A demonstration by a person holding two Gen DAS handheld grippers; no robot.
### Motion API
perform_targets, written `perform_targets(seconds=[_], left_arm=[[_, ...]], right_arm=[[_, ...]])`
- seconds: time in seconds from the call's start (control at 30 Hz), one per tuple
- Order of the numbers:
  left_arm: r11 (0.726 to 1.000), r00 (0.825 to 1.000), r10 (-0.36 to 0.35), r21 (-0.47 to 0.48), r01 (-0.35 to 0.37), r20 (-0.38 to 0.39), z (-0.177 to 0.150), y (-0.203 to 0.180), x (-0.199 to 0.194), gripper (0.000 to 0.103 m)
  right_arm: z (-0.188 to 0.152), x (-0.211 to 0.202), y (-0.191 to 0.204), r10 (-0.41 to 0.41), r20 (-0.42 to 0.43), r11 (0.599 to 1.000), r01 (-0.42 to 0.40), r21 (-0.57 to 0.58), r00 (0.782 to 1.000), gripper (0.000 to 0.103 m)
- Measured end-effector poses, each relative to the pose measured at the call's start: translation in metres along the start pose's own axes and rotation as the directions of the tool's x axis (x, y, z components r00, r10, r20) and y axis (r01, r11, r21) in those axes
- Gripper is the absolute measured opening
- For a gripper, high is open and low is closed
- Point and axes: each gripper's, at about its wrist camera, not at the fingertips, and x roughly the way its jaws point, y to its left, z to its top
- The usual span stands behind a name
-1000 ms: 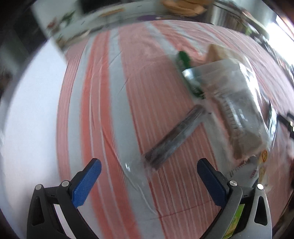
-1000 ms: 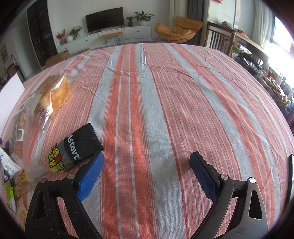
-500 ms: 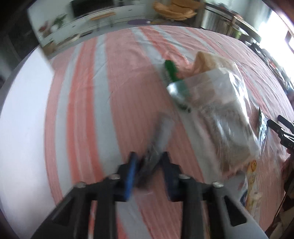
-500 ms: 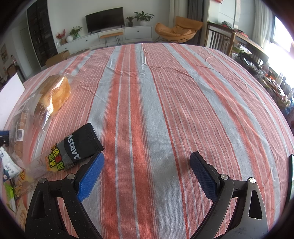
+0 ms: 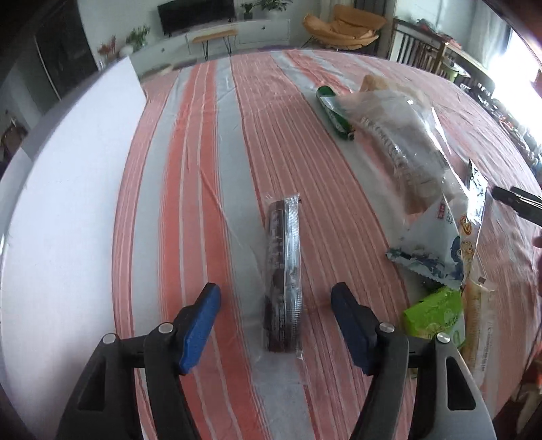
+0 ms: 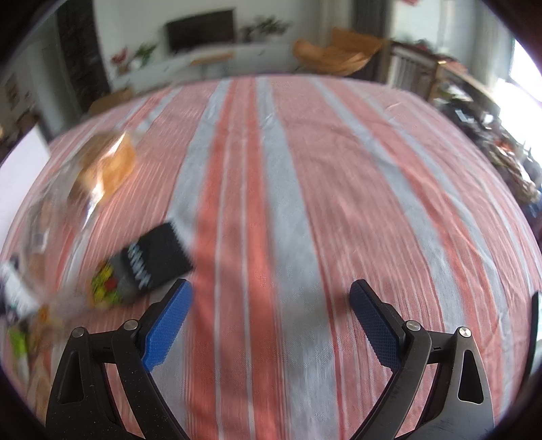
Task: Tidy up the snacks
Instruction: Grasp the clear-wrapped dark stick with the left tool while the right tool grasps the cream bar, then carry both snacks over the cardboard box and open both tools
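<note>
The dark snack stick [image 5: 284, 270], gripped earlier, is released between the opening left tongs [image 5: 275, 306]; the right tongs [image 6: 271, 304] are kept open, empty.

Striped red-grey tablecloth [image 5: 210, 142]; white board [image 5: 67, 203] at left edge; TV [image 5: 196, 15], orange chair [image 5: 342, 27] behind.

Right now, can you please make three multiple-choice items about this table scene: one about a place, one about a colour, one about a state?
1. Where does the dark snack stick lie?
A. on the striped tablecloth, between the left tongs' pads
B. on the white board
C. under the bread bag

2. What colour are the pads?
A. red
B. blue
C. green

3. How are the right tongs?
A. shut on a packet
B. open, empty
C. out of view

Answers: 1 A, it rests on the cloth, untouched, as the jaws open. 2 B, both pads are blue. 3 B, only cloth shows between them.
</note>
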Motion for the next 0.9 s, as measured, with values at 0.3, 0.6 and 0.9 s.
perform_targets(seconds=[0.3, 0.6, 0.9], left_arm=[[0.993, 0.993, -0.067, -0.093, 0.075, 0.093, -0.019, 0.009, -0.017, 0.018], [0.98, 0.969, -0.1, -0.148, 0.136, 0.227, -0.05, 0.016, -0.075, 0.018], [0.942, 0.918, -0.179, -0.206, 0.263, 0.355, -0.057, 0.022, -0.124, 0.018]], right_arm=[[-0.066, -0.071, 0.133, 0.371, -0.232, 0.92, -0.39, -0.038, 0.899, 0.092], [-0.075, -0.048, 0.18, 0.092, -0.17, 0.972, -0.125, -0.199, 0.981, 0.065], [-0.068, -0.071, 0.086, 0.309, -0.163, 0.947, -0.288, 0.14, 0.937, 0.031]])
